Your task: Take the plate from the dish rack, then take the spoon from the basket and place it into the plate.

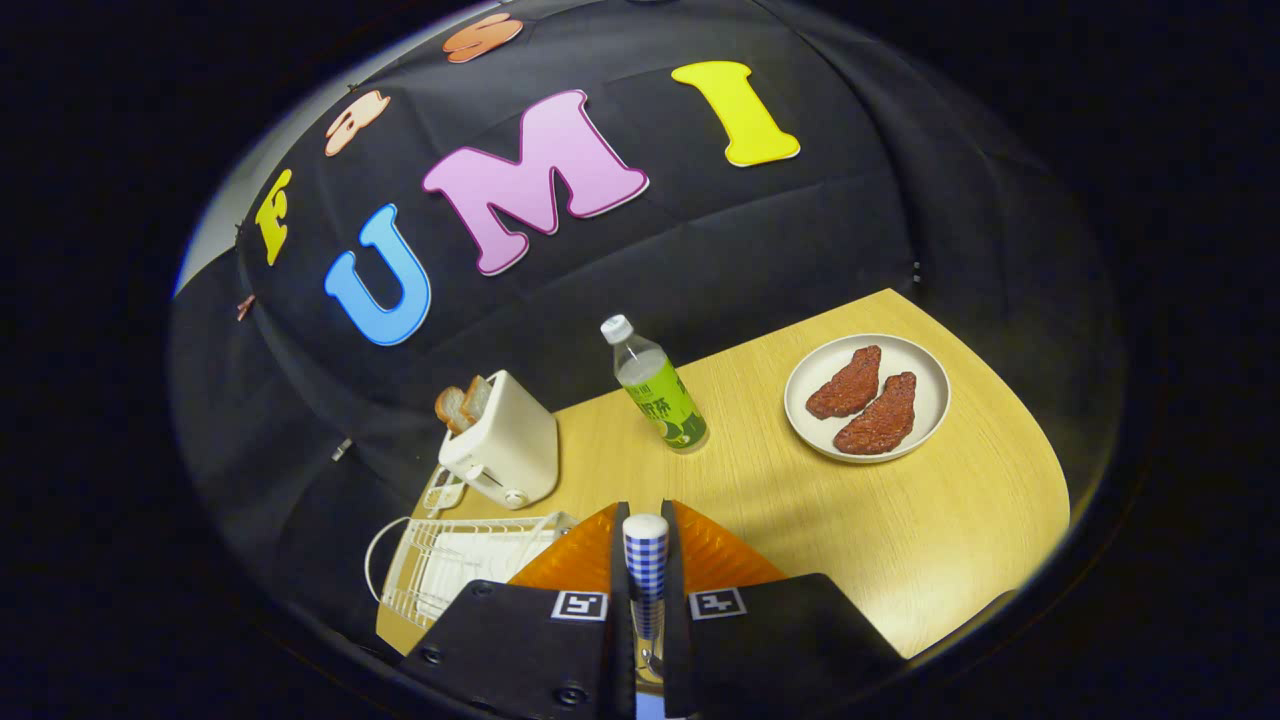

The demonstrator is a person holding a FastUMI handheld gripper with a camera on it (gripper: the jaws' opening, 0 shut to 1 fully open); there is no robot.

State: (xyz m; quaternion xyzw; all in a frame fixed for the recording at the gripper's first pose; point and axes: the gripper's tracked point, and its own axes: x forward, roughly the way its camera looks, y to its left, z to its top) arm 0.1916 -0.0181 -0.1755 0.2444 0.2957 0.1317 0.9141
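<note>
The tongs (646, 560) are clamping the blue-and-white checked, white-tipped handle of the spoon (646, 565) between both orange fingers (580, 560), holding it upright above the pale wooden bench (900, 520). The round cream plate (867, 397) is sitting well beyond them, carrying two reddish-brown meat pieces (863, 397). The white wire dish rack (450, 565) is lying just beside the fingers, near a white toaster (500, 445) and a green-labelled bottle (655, 385).

Staged kitchen booth: black cloth wall, wood table (900, 520) w/ toaster (502, 442), dish rack (450, 560), bottle (657, 386).
</note>
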